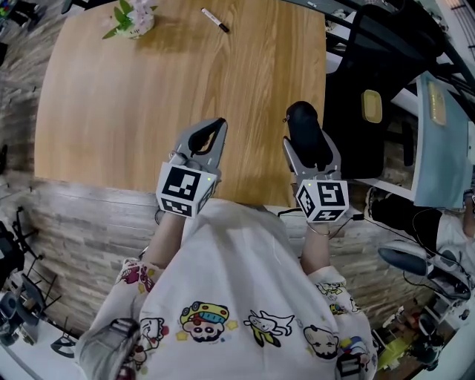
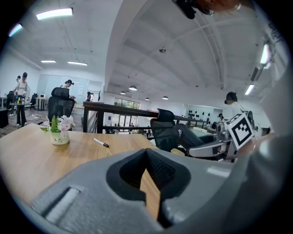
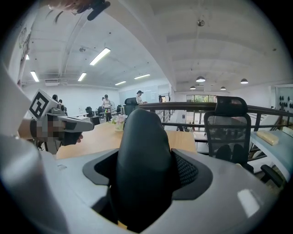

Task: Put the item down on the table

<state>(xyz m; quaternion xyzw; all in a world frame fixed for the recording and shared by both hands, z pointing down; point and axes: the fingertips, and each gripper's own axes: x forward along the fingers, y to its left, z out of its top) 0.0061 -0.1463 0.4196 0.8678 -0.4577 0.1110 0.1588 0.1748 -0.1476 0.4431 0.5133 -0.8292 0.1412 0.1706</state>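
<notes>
From the head view, the person stands at the near edge of a wooden table (image 1: 148,96), a tool in each hand. The right tool (image 1: 313,152) is clamped on a rounded black item (image 1: 303,119), which sticks out past the jaw tips over the table's near right side, close to its right edge (I can't tell from here whether it touches the wood). The left tool (image 1: 217,128) hangs just beside it to the left, its jaws drawn together at the tips with nothing in them. Far across the table are a small flower pot (image 1: 133,18) and a marker pen (image 1: 215,20), well apart from both tools.

In the left gripper view, the left tool (image 2: 147,155) has its jaw tips meeting, and only bare table (image 2: 36,151) shows through the gap beneath them. The flower pot (image 2: 59,132) and marker pen (image 2: 101,142) lie beyond, and the right tool's marker cube (image 2: 241,129) shows off to the right.

In the right gripper view, the right tool (image 3: 146,178) has both jaws pressed against the sides of the black item (image 3: 142,151), which stands up between them and fills the middle of the picture. The table (image 3: 100,137) stretches behind it, with the flower pot (image 3: 120,122) at its far end, the left tool (image 3: 68,123) to the left and an office chair (image 3: 227,123) to the right.
</notes>
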